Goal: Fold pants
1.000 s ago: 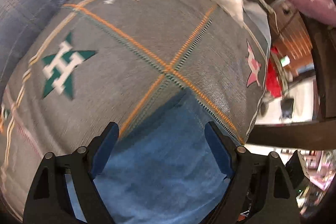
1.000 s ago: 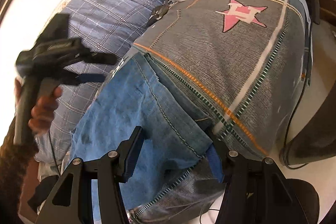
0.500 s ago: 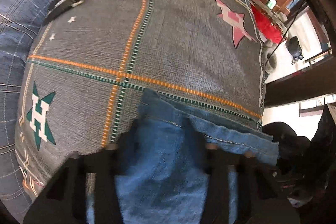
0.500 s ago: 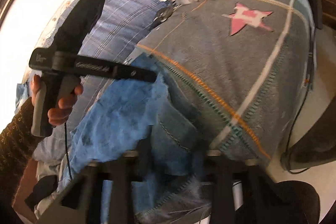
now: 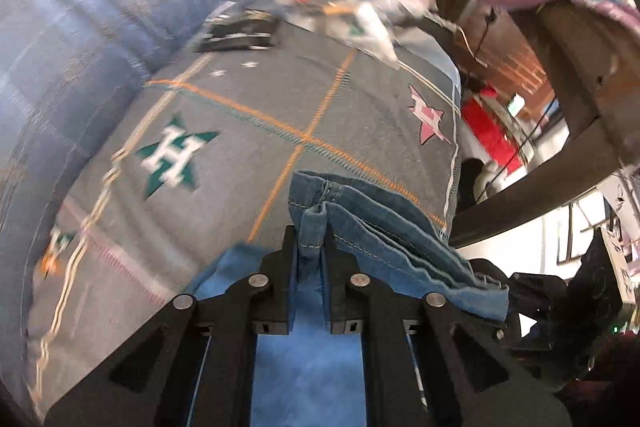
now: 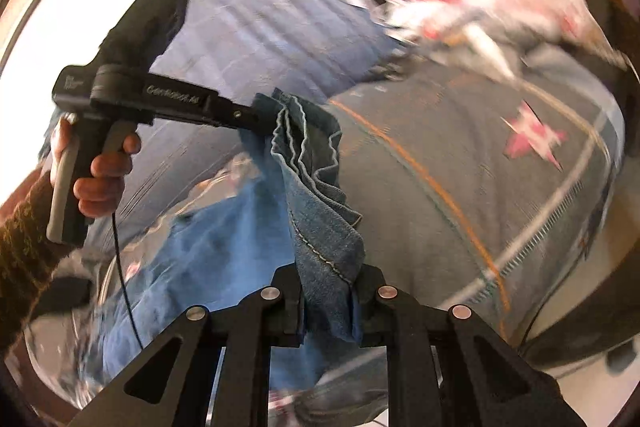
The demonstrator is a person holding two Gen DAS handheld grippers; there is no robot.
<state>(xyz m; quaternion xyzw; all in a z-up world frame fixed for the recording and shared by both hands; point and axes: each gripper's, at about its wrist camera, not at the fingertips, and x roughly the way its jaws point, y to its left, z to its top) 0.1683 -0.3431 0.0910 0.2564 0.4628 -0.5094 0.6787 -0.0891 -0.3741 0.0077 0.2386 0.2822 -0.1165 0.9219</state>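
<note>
Right wrist: I see my left gripper (image 6: pixel 264 119) pinching the jeans (image 6: pixel 320 227), "GenRobot.AI" on its side | right gripper (image 6: pixel 330 285) clamps the jeans too | left wrist: "H" stars on the gray blanket (image 5: pixel 240 131).

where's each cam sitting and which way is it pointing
Left wrist: sits on the left gripper, looking forward along its fingers, which pinch the jeans over the grey star blanket.
Right wrist: sits on the right gripper, facing the same bed; its fingers clamp the jeans, and the person's left hand shows.
Both share: jeans, blanket, the pink star.
</note>
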